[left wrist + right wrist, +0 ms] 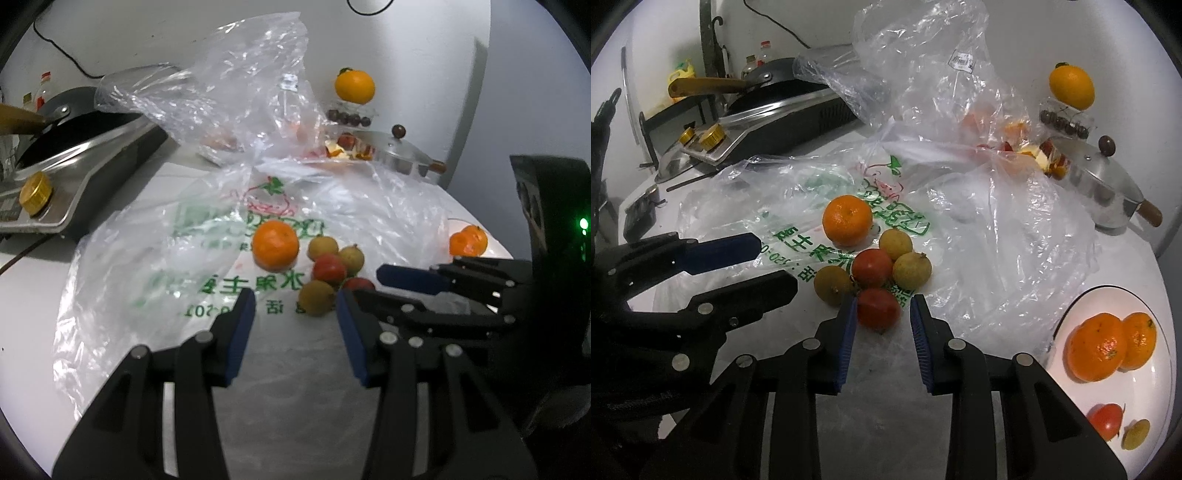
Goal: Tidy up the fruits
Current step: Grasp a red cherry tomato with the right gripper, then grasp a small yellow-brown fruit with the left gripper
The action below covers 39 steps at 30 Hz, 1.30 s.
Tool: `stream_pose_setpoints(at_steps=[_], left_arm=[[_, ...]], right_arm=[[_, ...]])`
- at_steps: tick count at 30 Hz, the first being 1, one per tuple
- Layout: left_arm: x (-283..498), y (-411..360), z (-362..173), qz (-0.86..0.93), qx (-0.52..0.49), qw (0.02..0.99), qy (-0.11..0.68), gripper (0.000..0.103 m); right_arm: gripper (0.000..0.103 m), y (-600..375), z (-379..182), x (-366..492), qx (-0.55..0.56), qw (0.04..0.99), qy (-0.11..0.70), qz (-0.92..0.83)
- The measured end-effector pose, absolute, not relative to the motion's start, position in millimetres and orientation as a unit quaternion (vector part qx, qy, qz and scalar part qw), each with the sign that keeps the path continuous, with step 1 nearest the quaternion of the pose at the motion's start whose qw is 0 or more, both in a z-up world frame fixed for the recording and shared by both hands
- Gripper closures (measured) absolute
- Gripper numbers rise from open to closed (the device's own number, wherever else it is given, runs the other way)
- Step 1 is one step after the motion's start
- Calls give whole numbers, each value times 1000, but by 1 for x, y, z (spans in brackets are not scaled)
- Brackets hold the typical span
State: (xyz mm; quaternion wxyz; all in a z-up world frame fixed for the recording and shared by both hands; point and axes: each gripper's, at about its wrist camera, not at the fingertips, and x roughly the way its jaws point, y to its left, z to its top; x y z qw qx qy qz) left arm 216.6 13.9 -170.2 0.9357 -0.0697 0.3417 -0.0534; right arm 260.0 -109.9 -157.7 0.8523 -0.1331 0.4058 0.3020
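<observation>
In the right wrist view, the right gripper [882, 317] is sitting at the lower middle of the frame with its jaws narrowed around the near red fruit [878, 309]; the left blue pad is touching the fruit's side while a sliver of gap is showing on the right, so the jaws are not pressing it from both sides. Just above it, a second red fruit [871, 267] is lying among three yellow-brown fruits [911, 270], and an orange [847, 220] is resting a little higher, all of them on a flattened clear plastic bag [979, 258] printed in green (the lettering is appearing upside down here). At the lower right, a white plate [1108, 295] is carrying two oranges [1096, 346], a red fruit and a small yellow one. A steel pot [1097, 184] with a knobbed lid is standing at the right edge, and a stove [768, 122] with a dark pan is sitting at the upper left of the white surface [879, 417]. In the left wrist view, the left gripper [295, 308] is hovering at the lower middle, its jaws standing apart and holding nothing, just short of the fruit cluster
</observation>
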Motion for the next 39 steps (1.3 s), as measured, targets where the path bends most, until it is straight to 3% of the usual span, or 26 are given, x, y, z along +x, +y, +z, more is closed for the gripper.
stream_pose_setpoints(at_steps=[12,16,21,39], left_arm=[[220,21,-175,-61,-72,929,359,56],[224,19,-175,-61,-68,927,363,55],[230,16,-171,-66,-67,926,365,34],[257,-14,-185,-74,-14,915,396,38]], right_arm=[[70,-98,-168,266,-133,840,426,308],[75,-100,-166,264,-136,842,420,308],[75,-112,-151,264,-133,858,396,299],[75,-151,-124,266,-87,889,350,281]])
